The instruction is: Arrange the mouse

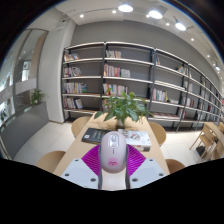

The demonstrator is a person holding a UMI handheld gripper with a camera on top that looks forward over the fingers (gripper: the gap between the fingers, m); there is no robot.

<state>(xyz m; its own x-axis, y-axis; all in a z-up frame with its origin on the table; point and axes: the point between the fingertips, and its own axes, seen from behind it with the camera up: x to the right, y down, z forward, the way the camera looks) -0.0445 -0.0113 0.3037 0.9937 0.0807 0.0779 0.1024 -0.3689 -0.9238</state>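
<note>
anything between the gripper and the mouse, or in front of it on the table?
Nothing between them: the mouse already sits between the pink pads of the hand-held gripper, which look closed against its sides. Just beyond it on the table lie books and a potted plant, which could crowd a forward placement.

Wooden table [88, 148] bears potted plant [124, 107], book [96, 134].

tongs [113, 160] raised level, pink pads [92, 158] pressing both sides of a mouse [113, 149]
</note>
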